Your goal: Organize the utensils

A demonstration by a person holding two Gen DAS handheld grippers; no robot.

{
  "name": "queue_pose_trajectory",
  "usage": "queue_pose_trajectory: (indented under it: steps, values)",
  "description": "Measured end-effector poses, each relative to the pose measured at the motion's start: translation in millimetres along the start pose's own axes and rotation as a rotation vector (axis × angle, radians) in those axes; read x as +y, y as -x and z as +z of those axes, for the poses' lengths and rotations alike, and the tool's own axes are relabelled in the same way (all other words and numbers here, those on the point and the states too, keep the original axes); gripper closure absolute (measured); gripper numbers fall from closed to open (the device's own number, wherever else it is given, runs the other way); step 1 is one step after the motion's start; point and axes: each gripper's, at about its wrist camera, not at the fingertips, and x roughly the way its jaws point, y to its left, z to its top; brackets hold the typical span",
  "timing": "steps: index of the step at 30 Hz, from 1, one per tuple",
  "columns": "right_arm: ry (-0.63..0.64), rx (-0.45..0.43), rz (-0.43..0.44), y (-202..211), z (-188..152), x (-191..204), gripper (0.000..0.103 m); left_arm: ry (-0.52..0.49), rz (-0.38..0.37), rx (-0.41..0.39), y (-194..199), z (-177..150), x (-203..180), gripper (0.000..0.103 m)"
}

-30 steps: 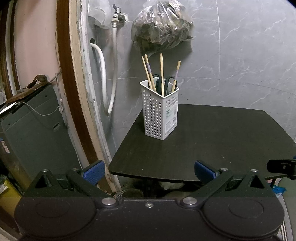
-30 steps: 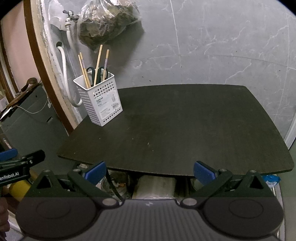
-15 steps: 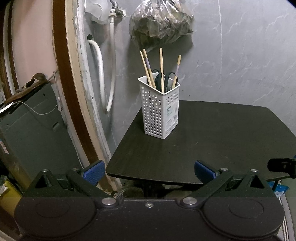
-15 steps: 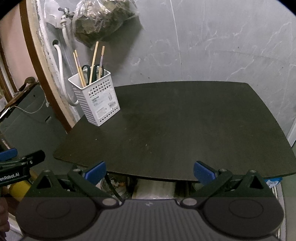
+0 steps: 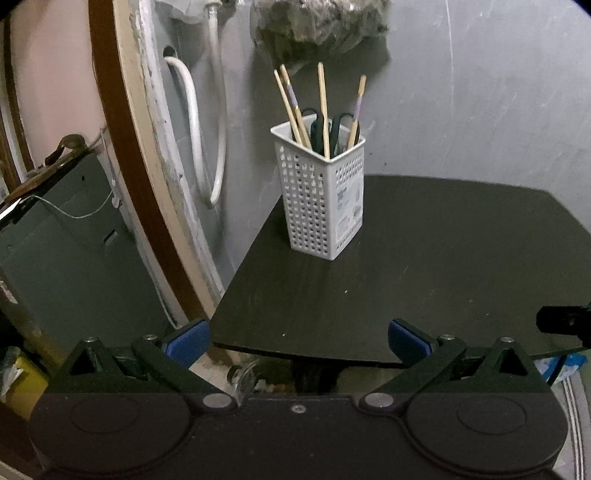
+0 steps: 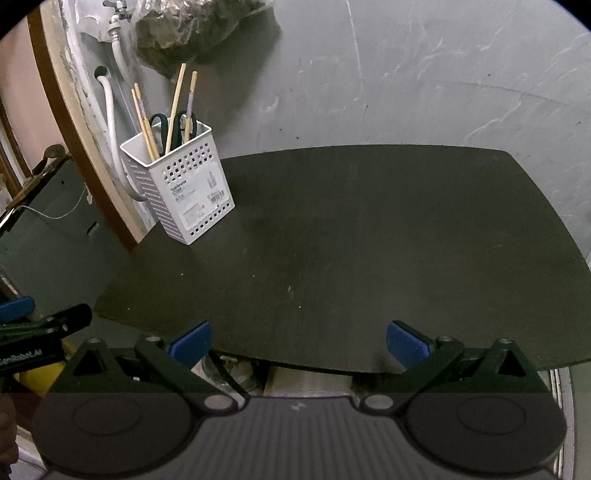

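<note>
A white perforated utensil holder [image 5: 320,195] [image 6: 181,192] stands at the back left corner of a dark table [image 5: 424,266] [image 6: 351,251]. Several wooden chopsticks [image 5: 322,107] [image 6: 176,107] and dark green-handled scissors [image 5: 340,127] [image 6: 159,127] stick up out of it. My left gripper [image 5: 299,339] hangs open at the table's front left edge, nothing between its blue pads. Open and empty too, my right gripper [image 6: 299,339] hovers over the table's front edge. The left gripper's tip [image 6: 48,325] shows at the left in the right wrist view.
A grey marbled wall stands behind the table, with a plastic bag of dark stuff [image 5: 317,18] [image 6: 199,33] hung above the holder. White hoses [image 5: 199,122] and a brown door frame [image 5: 122,155] are at the left. A grey cabinet [image 5: 66,240] sits lower left.
Both grippers have moved forward toward the table and the holder, which now looks larger and closer. Both stayed open.
</note>
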Motion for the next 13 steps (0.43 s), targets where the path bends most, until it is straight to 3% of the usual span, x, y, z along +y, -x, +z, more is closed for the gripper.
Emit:
queue_pose_trajectory:
  steps: [6, 13]
  values:
    - [0.000, 0.023, 0.001, -13.4, 8.5, -3.3, 0.000, -0.005, -0.016, 0.036, -16.5, 8.6, -1.5, 0.001]
    - [-0.057, 0.044, -0.010, -27.6, 15.4, -10.4, 0.000, -0.067, -0.099, 0.063, -37.7, 20.2, -8.3, 0.001]
